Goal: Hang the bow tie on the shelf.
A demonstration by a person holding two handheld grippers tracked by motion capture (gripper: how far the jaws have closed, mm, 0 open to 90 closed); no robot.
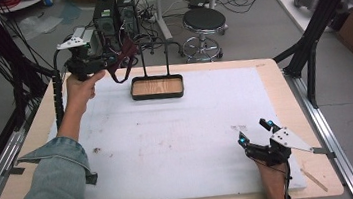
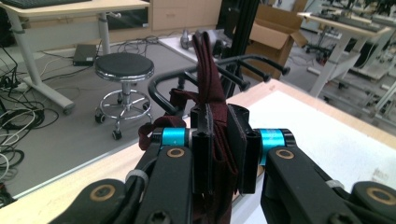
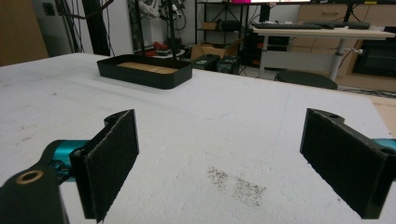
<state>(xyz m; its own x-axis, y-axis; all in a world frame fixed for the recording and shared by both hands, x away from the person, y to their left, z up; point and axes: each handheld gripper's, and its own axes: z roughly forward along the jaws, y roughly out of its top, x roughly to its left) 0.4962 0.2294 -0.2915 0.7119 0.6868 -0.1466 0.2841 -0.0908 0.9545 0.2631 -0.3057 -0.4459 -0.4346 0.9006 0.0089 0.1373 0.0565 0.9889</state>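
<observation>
High view: left gripper [image 1: 110,62] clamped on dark red strap [image 1: 127,57], held up by black rack [image 1: 156,74] at desk [image 1: 262,77] far edge. Right gripper [image 1: 254,132] jaws wide apart, nothing between, low over white mat [image 1: 178,134].

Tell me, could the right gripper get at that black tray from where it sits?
Probably yes: the right gripper rests open near the table's edge, and only bare white mat lies between it and the black tray. It would need a long stretch, though.

Even indoor light, slightly soft focus
</observation>
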